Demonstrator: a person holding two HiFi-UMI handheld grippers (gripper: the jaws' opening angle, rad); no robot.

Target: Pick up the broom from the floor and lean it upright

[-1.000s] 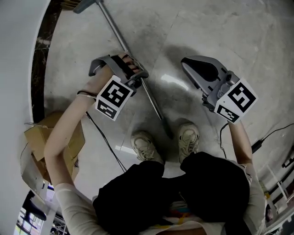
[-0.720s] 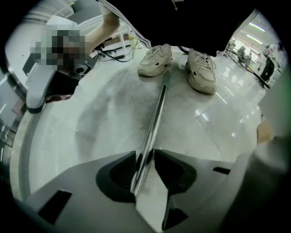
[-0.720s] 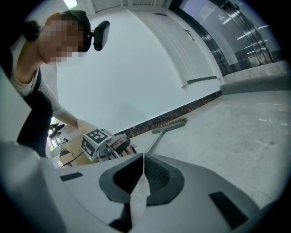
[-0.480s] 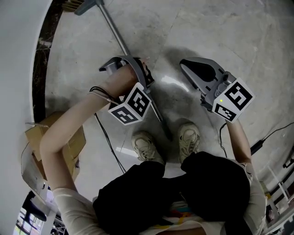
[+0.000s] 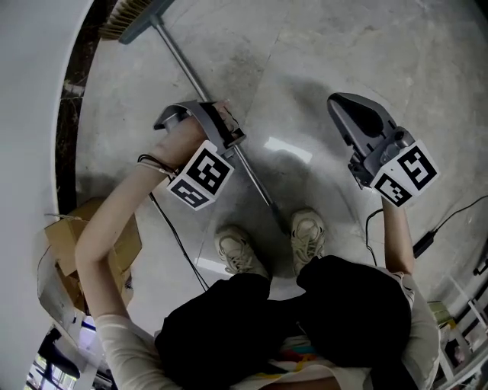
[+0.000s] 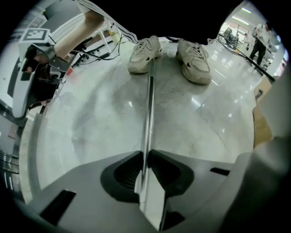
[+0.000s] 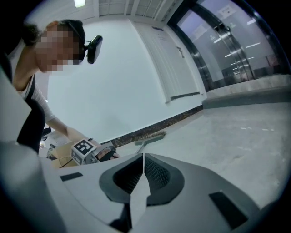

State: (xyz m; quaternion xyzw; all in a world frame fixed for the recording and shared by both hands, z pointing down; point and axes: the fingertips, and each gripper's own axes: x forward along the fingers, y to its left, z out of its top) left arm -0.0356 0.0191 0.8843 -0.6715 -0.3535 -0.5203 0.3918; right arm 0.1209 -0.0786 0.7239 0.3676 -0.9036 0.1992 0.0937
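Broom [image 5: 177, 52]: lying flat on the floor [image 5: 396, 53], running straight away from the shoes [image 5: 306, 238], with its handle tip ending between them.
Head [image 5: 131, 17]: sitting at the end farthest from the shoes, its bristles only partly showing at the edge of the head view.
Handle [image 6: 149, 98]: a thin, shiny metal tube. I am judging it as smooth enough to be rolling or slipping in a loose hold.
Left gripper [image 5: 229, 131]: pointing steeply down and clamping the handle some way up from the shoes. Its jaws have just been closing, and the pads are pressing on the handle from both sides.
Right gripper [image 5: 352, 114]: hanging in the air out to the person's right of the shoes, jaws pressed together with nothing between them, well apart from the broom.
Step in hand: as I am reading it, securing the hold before lifting the broom.
Doing it well: squeezing firmly first, then raising the gripped part slowly so that the head is acting as the pivot on the floor while the tip is rising away from the shoes.
Watching for: the head end is probably the heavier one, so the handle may be tilting or twisting between the pads. Bringing the right gripper onto the stretch nearer the shoes would be steadying it.
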